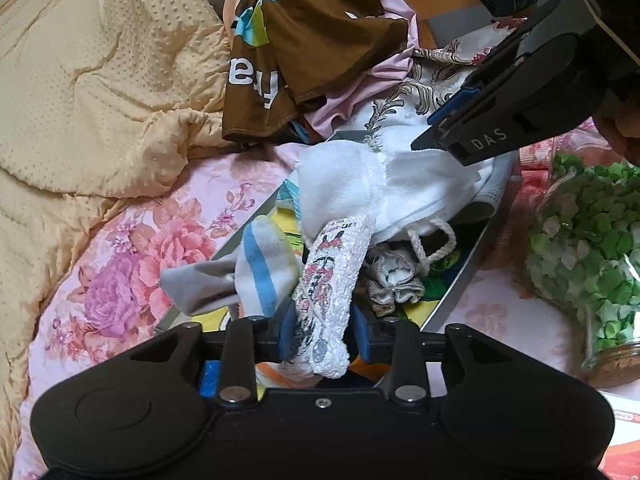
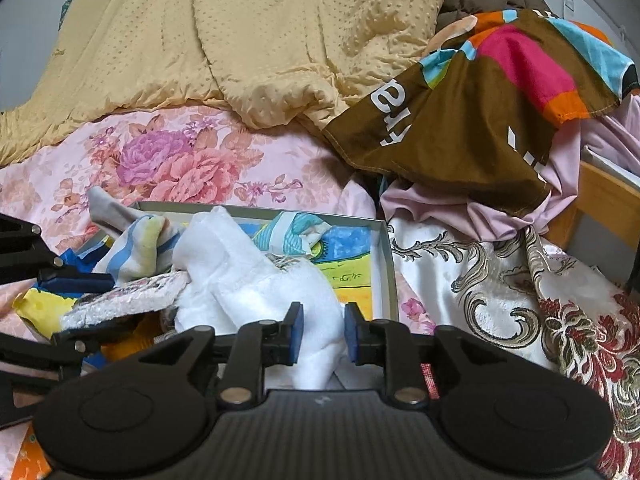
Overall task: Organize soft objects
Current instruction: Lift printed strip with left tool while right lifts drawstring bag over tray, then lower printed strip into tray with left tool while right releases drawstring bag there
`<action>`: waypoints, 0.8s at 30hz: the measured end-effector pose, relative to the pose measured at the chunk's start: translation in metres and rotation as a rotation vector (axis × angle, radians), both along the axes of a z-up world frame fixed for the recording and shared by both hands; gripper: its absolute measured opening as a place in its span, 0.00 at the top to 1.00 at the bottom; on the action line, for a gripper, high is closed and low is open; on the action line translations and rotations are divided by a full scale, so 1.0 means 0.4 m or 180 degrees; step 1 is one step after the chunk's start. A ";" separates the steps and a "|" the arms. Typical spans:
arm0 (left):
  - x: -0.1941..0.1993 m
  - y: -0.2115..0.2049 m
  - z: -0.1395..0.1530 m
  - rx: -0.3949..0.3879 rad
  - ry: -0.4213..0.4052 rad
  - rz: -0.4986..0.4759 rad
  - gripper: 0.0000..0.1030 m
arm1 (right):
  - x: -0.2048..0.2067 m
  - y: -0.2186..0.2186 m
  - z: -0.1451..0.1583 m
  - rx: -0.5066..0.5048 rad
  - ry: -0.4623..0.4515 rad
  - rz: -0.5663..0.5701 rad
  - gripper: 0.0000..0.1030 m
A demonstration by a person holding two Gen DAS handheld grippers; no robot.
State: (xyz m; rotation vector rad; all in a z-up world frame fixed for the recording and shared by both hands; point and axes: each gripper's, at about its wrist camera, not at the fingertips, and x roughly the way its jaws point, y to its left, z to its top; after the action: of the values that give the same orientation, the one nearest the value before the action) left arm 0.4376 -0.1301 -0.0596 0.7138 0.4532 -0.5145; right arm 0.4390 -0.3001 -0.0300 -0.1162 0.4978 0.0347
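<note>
Left gripper [image 1: 322, 338] low over the near end of the box [image 2: 382, 248], pointing forward and tilted down. A white knit sock with red print [image 1: 332, 292] lies between its blue pads; jaws part-open, a gap shows on the right pad side, contact on the left pad can't be told for sure. No firm clamp visible.

Right gripper [image 2: 320, 334] also angled down, coming in from the right side of the box; in the left wrist view it reaches in from upper right [image 1: 434, 130] with its tips over the pile. Jaws apart, white cloth [image 2: 256, 276] sits between the pads, which stand just off the fabric on both sides. Not pinching.

Soft items are in the shallow grey box with a colourful printed bottom: white cloth on top, striped blue-and-grey sock [image 1: 260, 264] hanging over the left rim, small rolled grey piece [image 1: 394, 280] deeper in.

Box sits on a pink floral sheet [image 2: 180, 160]. Beside it, right: glass jar of green bits [image 1: 588, 256]. Further back: brown multicolour shirt [image 2: 472, 120], lilac fabric [image 2: 460, 204], gold-patterned cloth [image 2: 500, 280], yellow quilt [image 2: 240, 40].
</note>
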 end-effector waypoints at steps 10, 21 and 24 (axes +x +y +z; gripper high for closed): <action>-0.019 0.020 0.004 -0.0227 0.0098 0.0205 0.37 | -0.006 -0.012 0.002 0.0050 0.0036 -0.0005 0.56; -0.033 0.062 0.035 -0.0615 0.0198 0.0493 0.30 | -0.022 -0.030 0.006 0.0146 0.0049 0.0003 0.43; -0.052 0.089 0.046 -0.0894 0.0278 0.0705 0.25 | -0.046 -0.036 0.010 0.0191 0.0018 0.0005 0.35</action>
State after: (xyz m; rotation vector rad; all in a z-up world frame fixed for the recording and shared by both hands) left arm 0.4170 -0.0943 -0.0411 0.3669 0.5226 -0.3910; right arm 0.4205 -0.3144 -0.0259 -0.0578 0.5020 0.0515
